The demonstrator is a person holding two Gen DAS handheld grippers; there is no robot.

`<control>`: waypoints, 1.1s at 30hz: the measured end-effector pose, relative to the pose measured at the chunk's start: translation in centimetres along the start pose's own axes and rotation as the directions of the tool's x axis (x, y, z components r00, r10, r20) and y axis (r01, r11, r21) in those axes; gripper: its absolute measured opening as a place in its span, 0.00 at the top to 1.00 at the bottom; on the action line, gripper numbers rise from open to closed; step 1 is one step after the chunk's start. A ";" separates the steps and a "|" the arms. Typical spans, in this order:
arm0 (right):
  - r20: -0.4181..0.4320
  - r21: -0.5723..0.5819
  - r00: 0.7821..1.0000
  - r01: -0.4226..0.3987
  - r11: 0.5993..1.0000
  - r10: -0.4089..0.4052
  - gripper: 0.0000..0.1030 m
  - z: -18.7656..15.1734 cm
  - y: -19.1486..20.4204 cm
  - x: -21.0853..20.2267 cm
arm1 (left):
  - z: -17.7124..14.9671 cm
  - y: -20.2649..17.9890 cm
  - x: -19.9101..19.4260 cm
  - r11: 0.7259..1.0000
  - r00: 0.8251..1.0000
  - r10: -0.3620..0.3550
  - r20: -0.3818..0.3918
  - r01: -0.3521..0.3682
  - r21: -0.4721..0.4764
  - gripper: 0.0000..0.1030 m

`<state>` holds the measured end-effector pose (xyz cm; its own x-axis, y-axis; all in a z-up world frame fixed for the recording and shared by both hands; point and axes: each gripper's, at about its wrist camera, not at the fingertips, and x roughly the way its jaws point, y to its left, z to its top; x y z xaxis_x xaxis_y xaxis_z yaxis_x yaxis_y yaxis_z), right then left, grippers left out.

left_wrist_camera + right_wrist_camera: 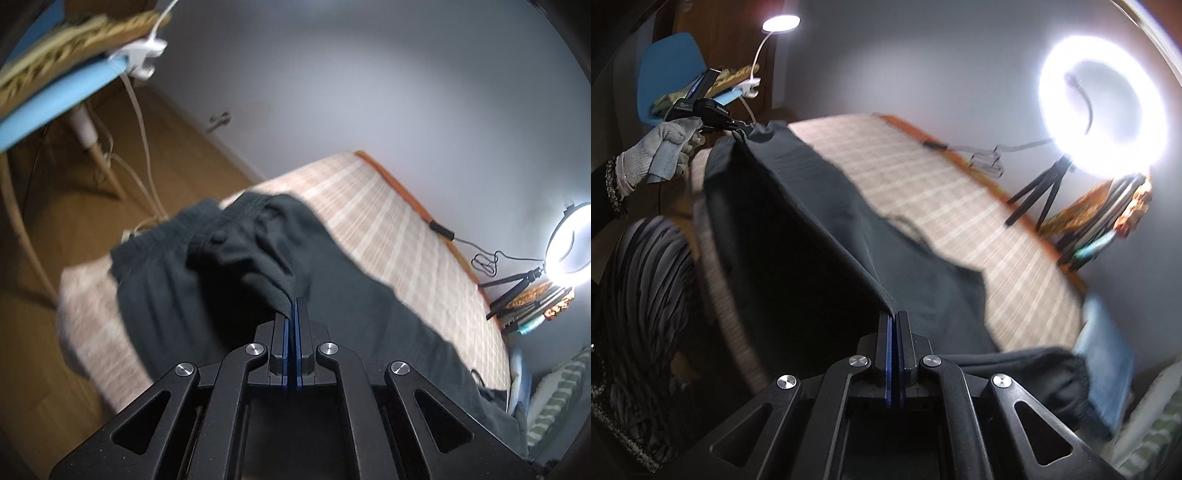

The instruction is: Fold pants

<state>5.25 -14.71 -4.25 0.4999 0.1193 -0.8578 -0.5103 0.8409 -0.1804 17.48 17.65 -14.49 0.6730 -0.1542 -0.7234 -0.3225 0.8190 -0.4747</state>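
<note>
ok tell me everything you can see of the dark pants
The pants are dark, soft matte fabric with a gathered elastic waistband. They lie mostly on the checked bed cover. One edge is lifted and stretched between the shut left tool and the shut right tool, each pinching cloth.

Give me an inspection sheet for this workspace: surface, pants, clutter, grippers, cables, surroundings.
Surface: checked mat on a bed.
Job's things: dark pants lifted along one edge, the rest lying on the mat.
Clutter: stack of items at the mat's far corner.
Grippers: left gripper and right gripper both shut on the pants' fabric.
Cables: black cable beside the mat; white cords under the chair.
Surroundings: ring light, blue chair, white wall.
</note>
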 end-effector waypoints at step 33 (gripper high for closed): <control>-0.169 0.021 0.986 0.022 1.000 -0.019 1.00 -2.5 2.9 5.2 | 1.6 6.7 1.9 0.995 0.994 -0.087 0.072 0.091 -0.048 0.97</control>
<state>4.63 -12.98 -10.48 0.3841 0.0130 -0.9232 -0.4839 0.8544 -0.1893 17.60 23.71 -18.22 0.7447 -0.1847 -0.6413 -0.2920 0.7739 -0.5619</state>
